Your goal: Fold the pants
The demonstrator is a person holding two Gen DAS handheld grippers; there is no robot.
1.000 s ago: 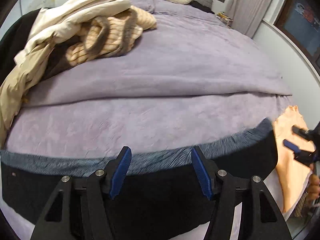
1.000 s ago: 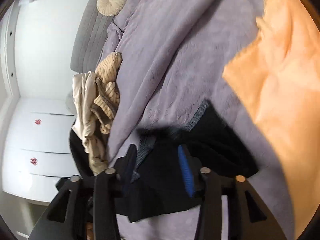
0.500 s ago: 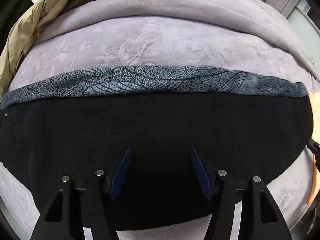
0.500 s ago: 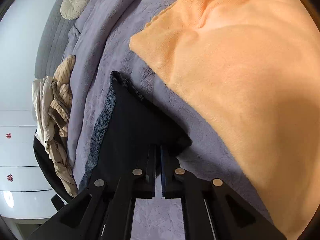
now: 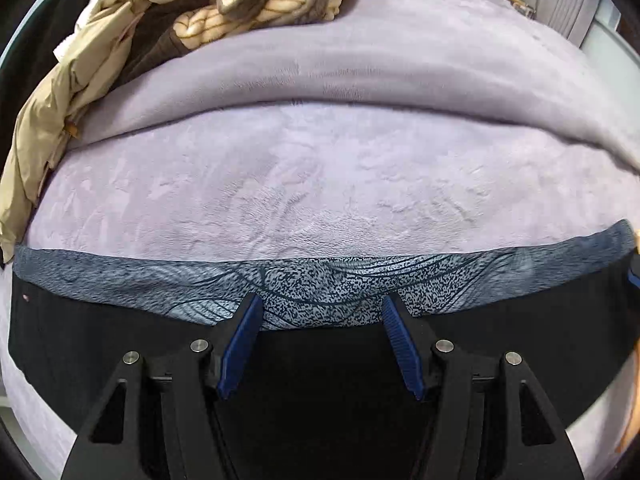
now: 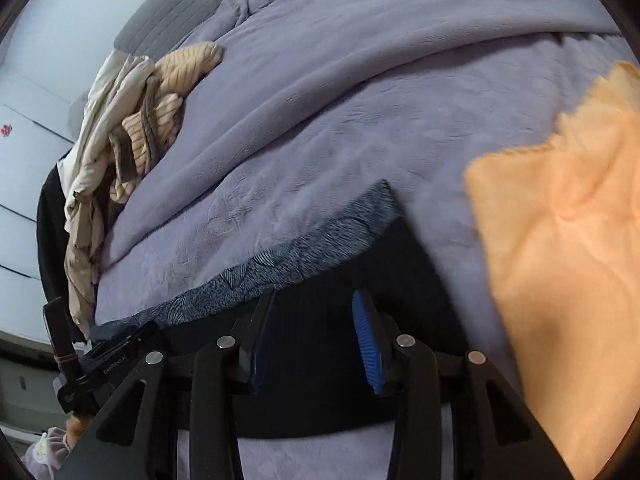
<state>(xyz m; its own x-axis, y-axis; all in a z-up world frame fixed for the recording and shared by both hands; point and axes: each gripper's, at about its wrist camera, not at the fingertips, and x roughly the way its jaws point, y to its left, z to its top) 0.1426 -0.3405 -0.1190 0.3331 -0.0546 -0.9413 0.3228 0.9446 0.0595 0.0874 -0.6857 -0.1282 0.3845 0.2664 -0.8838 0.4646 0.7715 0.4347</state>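
The black pants point(image 5: 320, 380) lie flat across the near edge of the lilac bed cover point(image 5: 320, 184), with a grey-blue patterned band point(image 5: 320, 292) along their far edge. My left gripper point(image 5: 320, 340) is open and empty, hovering over the middle of the pants. The pants also show in the right wrist view point(image 6: 320, 344), with the patterned band point(image 6: 304, 256) running up to their right end. My right gripper point(image 6: 316, 336) is open and empty over that right end. The left gripper's body point(image 6: 100, 364) shows at the far left there.
A heap of beige, striped and dark clothes point(image 5: 160, 32) lies at the back left of the bed, also in the right wrist view point(image 6: 132, 132). An orange cloth point(image 6: 568, 280) lies right of the pants. A thick fold of the cover point(image 5: 360, 80) crosses the bed behind.
My right gripper was shut at the pants' right end half a second ago and is now open and drawn back. My left gripper stayed open and tilted up off the black cloth toward the band.
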